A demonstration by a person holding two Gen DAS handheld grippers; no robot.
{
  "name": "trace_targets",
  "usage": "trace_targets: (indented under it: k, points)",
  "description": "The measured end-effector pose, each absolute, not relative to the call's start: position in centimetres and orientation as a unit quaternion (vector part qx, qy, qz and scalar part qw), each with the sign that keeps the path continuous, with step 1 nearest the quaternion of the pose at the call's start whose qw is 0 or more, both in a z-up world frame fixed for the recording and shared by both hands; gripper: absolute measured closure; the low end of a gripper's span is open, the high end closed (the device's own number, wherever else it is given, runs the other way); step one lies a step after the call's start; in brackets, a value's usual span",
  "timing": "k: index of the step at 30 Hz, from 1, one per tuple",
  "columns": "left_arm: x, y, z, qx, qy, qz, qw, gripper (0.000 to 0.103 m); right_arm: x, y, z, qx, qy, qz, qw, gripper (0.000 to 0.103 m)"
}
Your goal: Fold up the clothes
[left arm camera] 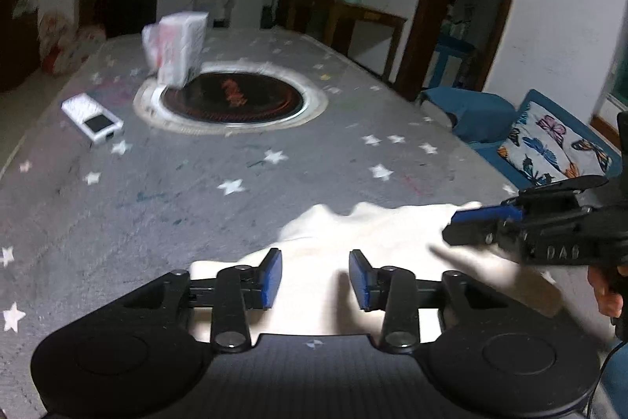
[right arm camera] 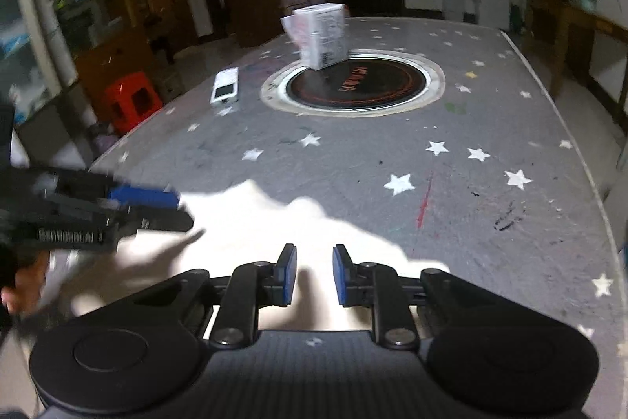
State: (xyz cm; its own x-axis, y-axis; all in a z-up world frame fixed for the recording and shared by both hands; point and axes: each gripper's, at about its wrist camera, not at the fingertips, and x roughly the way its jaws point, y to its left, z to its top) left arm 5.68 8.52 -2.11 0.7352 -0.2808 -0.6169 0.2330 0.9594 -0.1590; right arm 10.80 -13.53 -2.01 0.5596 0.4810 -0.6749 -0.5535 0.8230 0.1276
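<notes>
a pale cream cloth garment point(left arm camera: 376, 234), overexposed and rumpled, lies on the near end of a large grey table covered with white stars point(left arm camera: 196, 183), its far edge thrown up in soft peaks. it sits close to the person, which puts both tools within easy reach of it. the left gripper point(left arm camera: 315, 275), black with blue pads, hangs above the cloth with its jaws apart; the fabric shows bright through the gap and neither pad appears to press on it, so it looks empty. the right gripper point(right arm camera: 314, 273) points down at the same garment from the other side, its jaws narrower but with a clear gap, and nothing visibly pinched between the pads. each tool shows in the other's view, coming in from the side over the cloth, with a bit of the person's hand point(right arm camera: 21, 285) on the handle; both views are blurred there. the two tools flank the garment, which suits taking an edge at two points and carrying it over in one fold. how far the folding has gone cannot be read from the washed-out cloth. further off, well clear of the work, a round black inset with orange markings point(left arm camera: 233, 97) sits in the table's middle, a white printed box point(left arm camera: 180, 44) stands at its rim, and a flat white device with a dark screen point(left arm camera: 92, 118) lies to one side. the next pinch calls for catching one layer cleanly; a loose hold could let the cloth slip.
</notes>
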Motion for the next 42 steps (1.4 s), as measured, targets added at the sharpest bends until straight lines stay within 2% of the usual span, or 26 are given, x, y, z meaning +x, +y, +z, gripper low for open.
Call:
trace_targets:
  k: [5, 11, 15, 17, 24, 30, 38, 42]
  points:
    - [3.3, 6.0, -1.6, -0.034, 0.319, -0.176, 0.931, 0.06, 8.0, -15.1, -2.2, -0.061, 0.361, 0.279, 0.888, 0.085]
    - [2.9, 4.1, -3.3, -0.003, 0.34, -0.179, 0.923, 0.06, 7.8, -18.0, -3.9, -0.044, 0.379, 0.236, 0.894, 0.085]
    - [2.6, 4.7, -3.5, -0.014, 0.345, -0.176, 0.922, 0.06, 6.9, -18.6, -3.0, -0.044, 0.361, 0.234, 0.902, 0.085]
    - [2.2, 4.7, -3.4, -0.009, 0.339, -0.178, 0.924, 0.057, 6.4, -18.4, -2.8, -0.048, 0.356, 0.245, 0.901, 0.085]
    - [1.1, 4.9, -4.1, 0.012, 0.34, -0.171, 0.925, 0.057, 5.6, -18.4, -3.5, -0.071, 0.364, 0.239, 0.897, 0.084]
    - [-1.3, 6.6, -3.4, 0.001, 0.329, -0.159, 0.931, 0.055, 4.1, -16.1, -1.8, -0.106, 0.329, 0.282, 0.895, 0.084]
    - [-3.5, 8.5, -4.5, 0.003, 0.334, -0.137, 0.932, 0.054, 2.4, -12.8, -4.0, -0.15, 0.329, 0.32, 0.876, 0.083]
    - [-4.3, 9.2, -3.7, -0.014, 0.324, -0.137, 0.936, 0.054, 1.7, -12.6, -3.1, -0.166, 0.319, 0.319, 0.877, 0.083]
